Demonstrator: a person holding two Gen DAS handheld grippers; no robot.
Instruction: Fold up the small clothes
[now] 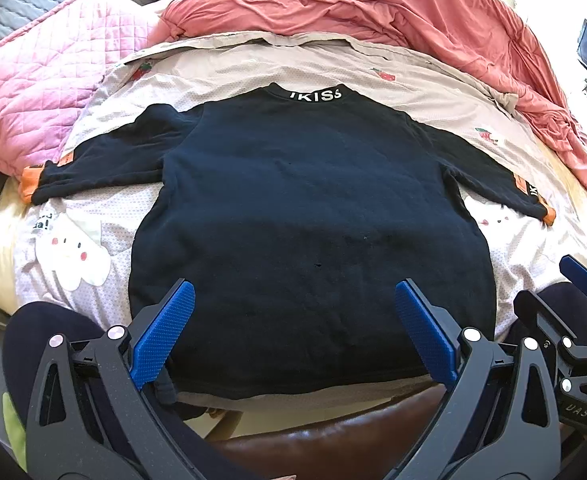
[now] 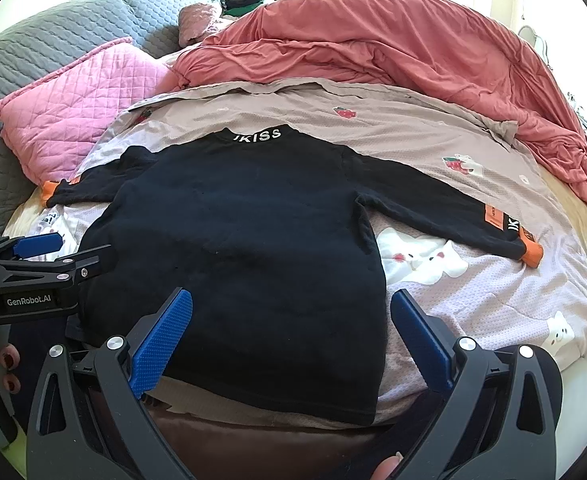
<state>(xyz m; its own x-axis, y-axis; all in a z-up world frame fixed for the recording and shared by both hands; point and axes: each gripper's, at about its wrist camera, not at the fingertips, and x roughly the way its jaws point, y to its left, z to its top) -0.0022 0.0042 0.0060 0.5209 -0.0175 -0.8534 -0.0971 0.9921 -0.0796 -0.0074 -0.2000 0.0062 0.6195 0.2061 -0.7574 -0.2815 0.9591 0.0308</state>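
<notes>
Across the printed sheet [image 1: 253, 68] of the bed, lying flat and back-up: the black sweatshirt [image 1: 301, 200], collar lettering at the far side, both sleeves spread wide, orange cuffs [image 2: 533, 254] out at the ends, hem nearest the cameras. Hovering above the near hem, angled down: the left gripper [image 1: 293, 336] over the middle of the hem, the right gripper [image 2: 291, 340] over the hem's right part, with the garment's right edge running between its fingers. Both sets of jaws standing fully spread, gripping nothing, blue pads [image 1: 161, 336] clear of the cloth. Judging from this layout, folding not yet begun, with the first fold still ahead, likely a sleeve or a side panel going inward. Worth doing well: pinching only the sweatshirt's layers and not the sheet beneath, taking hold at an edge or seam rather than mid-panel, lifting low, carrying the sleeve straight across so the fold line is running parallel to the side seam. Bunched behind and well apart from the work: a coral duvet [image 2: 393, 40] and a pink quilted pillow [image 2: 77, 88].
</notes>
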